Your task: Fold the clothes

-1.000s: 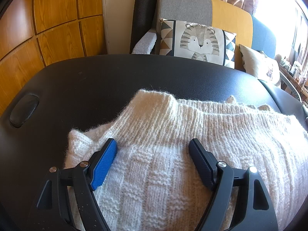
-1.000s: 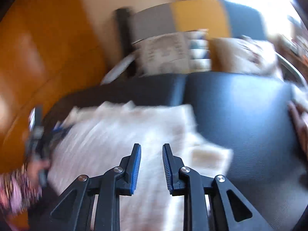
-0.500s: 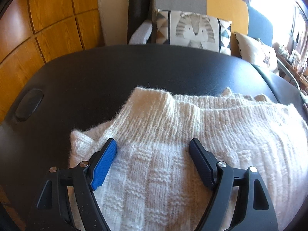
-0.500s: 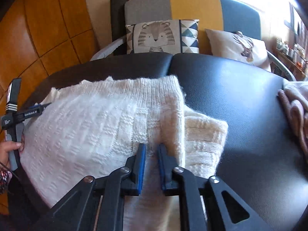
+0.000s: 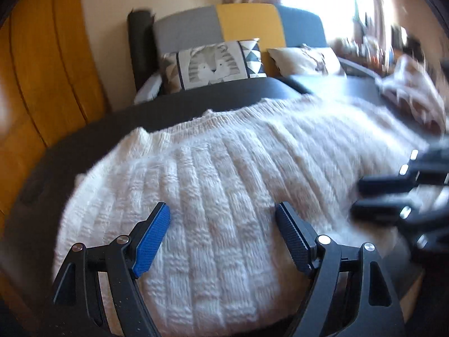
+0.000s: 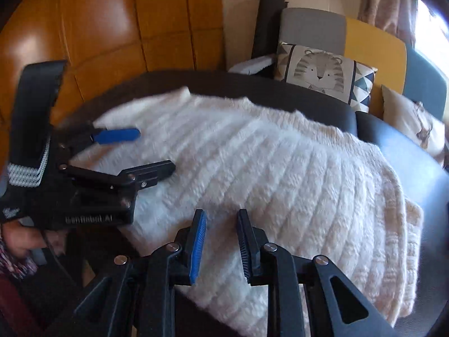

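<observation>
A white knitted sweater (image 5: 224,168) lies spread on the black padded table (image 5: 84,140), one side folded over in a thicker layer (image 6: 398,238). My left gripper (image 5: 223,210) hovers over the sweater's near part, its jaws wide and still opening, nothing between the pads. In the right wrist view the left gripper (image 6: 153,151) sits over the sweater's left end. My right gripper (image 6: 221,213) hangs over the sweater's near edge with a narrow gap that is opening; the knit shows below it, not pinched. The left wrist view shows the right gripper (image 5: 364,196) blurred at the right.
Behind the table is a sofa with a tiger cushion (image 5: 216,64) and a pale cushion (image 6: 415,123). Wooden panels (image 6: 112,28) line the left wall. A pinkish garment (image 5: 409,90) lies at the table's far right. A person's hand (image 6: 16,238) holds the left gripper.
Both grippers have swung toward each other over the sweater and rolled. The right gripper's jaws narrowed, then widened a little. The sweater lies as before.
</observation>
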Demonstrator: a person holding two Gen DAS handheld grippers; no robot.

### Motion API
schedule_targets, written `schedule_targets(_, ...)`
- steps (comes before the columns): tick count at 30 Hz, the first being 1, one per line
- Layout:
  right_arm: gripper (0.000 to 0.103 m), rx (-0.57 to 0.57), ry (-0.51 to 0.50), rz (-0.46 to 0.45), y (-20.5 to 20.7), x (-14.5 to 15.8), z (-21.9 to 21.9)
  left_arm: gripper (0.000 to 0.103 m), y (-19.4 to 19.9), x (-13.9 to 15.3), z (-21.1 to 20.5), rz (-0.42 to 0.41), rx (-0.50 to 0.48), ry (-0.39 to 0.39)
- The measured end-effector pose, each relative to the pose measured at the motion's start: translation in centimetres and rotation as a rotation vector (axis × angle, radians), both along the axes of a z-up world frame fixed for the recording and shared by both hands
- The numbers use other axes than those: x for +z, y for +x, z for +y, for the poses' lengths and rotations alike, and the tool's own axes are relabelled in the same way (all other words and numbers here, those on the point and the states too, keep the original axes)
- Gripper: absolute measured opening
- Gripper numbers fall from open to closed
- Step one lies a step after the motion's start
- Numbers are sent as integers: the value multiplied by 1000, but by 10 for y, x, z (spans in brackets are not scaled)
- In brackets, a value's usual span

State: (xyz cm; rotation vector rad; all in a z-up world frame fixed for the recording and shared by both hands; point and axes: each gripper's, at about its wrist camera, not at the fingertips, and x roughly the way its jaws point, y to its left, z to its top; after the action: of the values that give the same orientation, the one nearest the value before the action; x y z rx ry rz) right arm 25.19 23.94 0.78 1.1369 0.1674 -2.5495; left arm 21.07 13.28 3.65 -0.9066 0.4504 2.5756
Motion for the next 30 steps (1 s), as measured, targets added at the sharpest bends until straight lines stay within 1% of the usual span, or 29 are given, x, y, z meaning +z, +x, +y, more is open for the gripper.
schedule_targets(2,22,12,19,-7,11,-6,4,86,2,-8,-8,-30,-3,18)
schedule_targets(4,23,-1,-20,4,23,-11,16,86,4,-13,-21,-41,-9,87)
schedule_targets(5,23,-11,-48,9,29,-12,22,86,4,-14,-24,-44,-14,102)
schedule_targets(8,23,-60,-146,4,32,-15,32,87,6,-11,-23,-39,-18,89)
schedule_targets(9,24,-70,-160,-4,34,-14,32,87,7,-7,-23,-43,-17,93)
schedule_targets(10,24,-77,-171,-20,32,-12,32,87,8,-2,-23,-38,-22,108)
schedule_targets(12,24,-89,-190,-32,31,-1,34,87,7,12,-25,7,-33,147)
schedule_targets(13,24,-100,-194,5,32,8,36,87,4,17,-25,30,-32,154)
schedule_targets(14,25,-120,-175,54,31,18,40,87,-3,22,-24,49,-29,154)
schedule_targets(15,26,-143,-144,82,29,23,43,87,-11,26,-23,57,-22,146)
schedule_targets(16,28,-166,-116,90,25,27,45,87,-20,30,-20,53,-15,132)
schedule_targets(18,28,-231,-69,52,9,25,55,87,-39,32,-12,32,3,103)
schedule_targets(19,28,-266,-69,17,0,21,64,87,-45,31,-9,16,7,90)
schedule_targets(21,30,-319,-112,-32,-8,15,81,87,-57,27,-2,-18,11,65)
schedule_targets(22,30,-334,-167,-46,-6,13,91,87,-59,21,1,-35,10,50)
schedule_targets(24,30,-333,-174,-57,4,8,100,87,-62,8,5,-69,7,18)
schedule_targets(27,27,-308,-167,-53,21,3,105,91,-57,5,-1,-92,-6,52)
schedule_targets(28,26,-299,-161,-52,26,3,106,91,-58,5,-2,-110,-6,67)
schedule_targets(30,26,-278,-155,-63,33,5,103,91,-57,3,-5,-121,-7,85)
